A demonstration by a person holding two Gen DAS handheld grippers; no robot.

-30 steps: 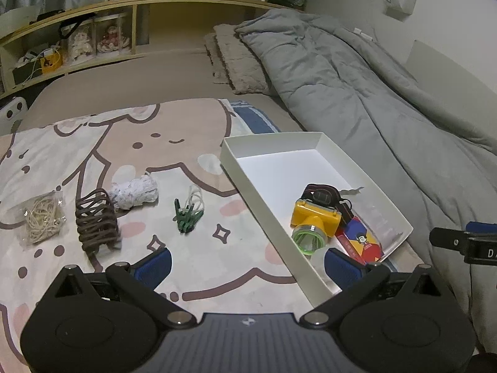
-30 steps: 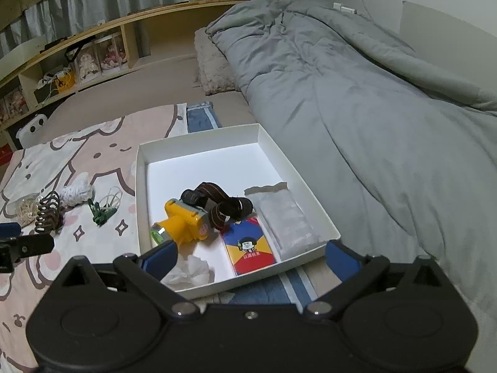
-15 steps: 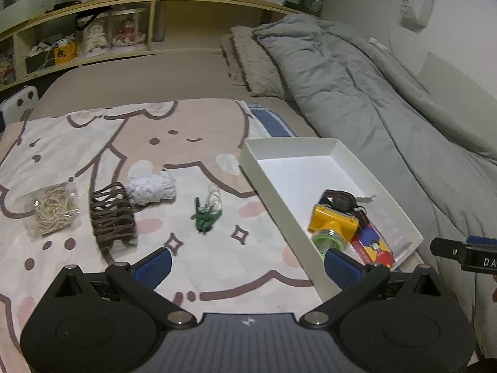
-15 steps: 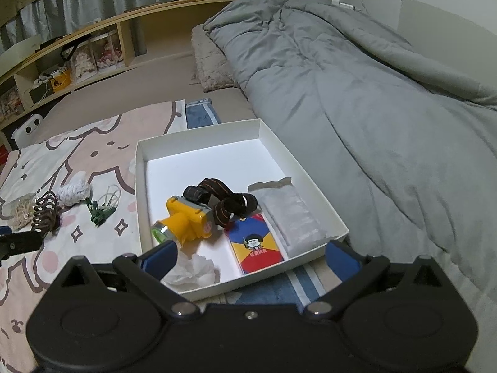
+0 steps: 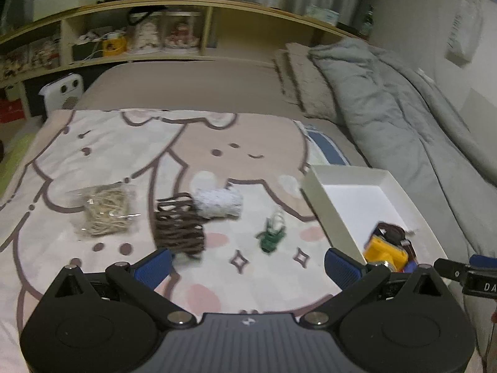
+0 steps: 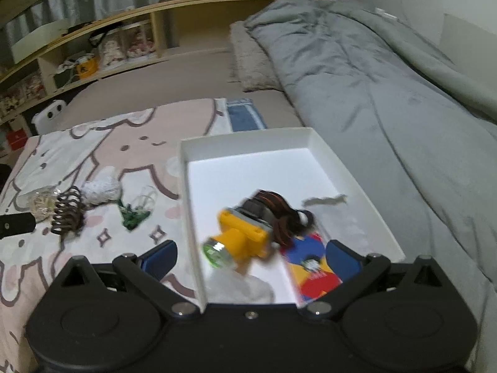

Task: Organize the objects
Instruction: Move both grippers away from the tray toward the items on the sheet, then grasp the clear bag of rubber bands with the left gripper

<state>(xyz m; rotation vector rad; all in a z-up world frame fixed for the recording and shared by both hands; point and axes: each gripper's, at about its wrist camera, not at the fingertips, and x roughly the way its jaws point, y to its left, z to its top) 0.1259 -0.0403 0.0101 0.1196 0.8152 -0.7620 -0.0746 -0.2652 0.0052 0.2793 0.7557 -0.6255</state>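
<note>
A white tray (image 6: 320, 143) lies on the bed and holds a yellow headlamp (image 6: 242, 236) with a brown strap, a red, yellow and blue card pack (image 6: 313, 270), a clear packet and crumpled tissue. On the cartoon blanket to its left lie a green clip bundle (image 5: 271, 233), a white lace roll (image 5: 217, 202), a brown coiled hair tie (image 5: 178, 225) and a bag of rubber bands (image 5: 104, 209). My left gripper (image 5: 247, 264) is open and empty, above the blanket near the hair tie. My right gripper (image 6: 250, 256) is open and empty over the tray's near end.
A grey duvet (image 6: 372, 71) covers the right side of the bed, with a pillow (image 5: 307, 87) behind the tray (image 5: 357, 174). A wooden shelf (image 5: 139, 31) with clutter runs along the back. A white device (image 5: 63, 93) stands at the far left.
My left gripper has swung left, so the loose items now sit nearer the view's centre and the tray has slid right. My right gripper has moved left and closer over the tray.
</note>
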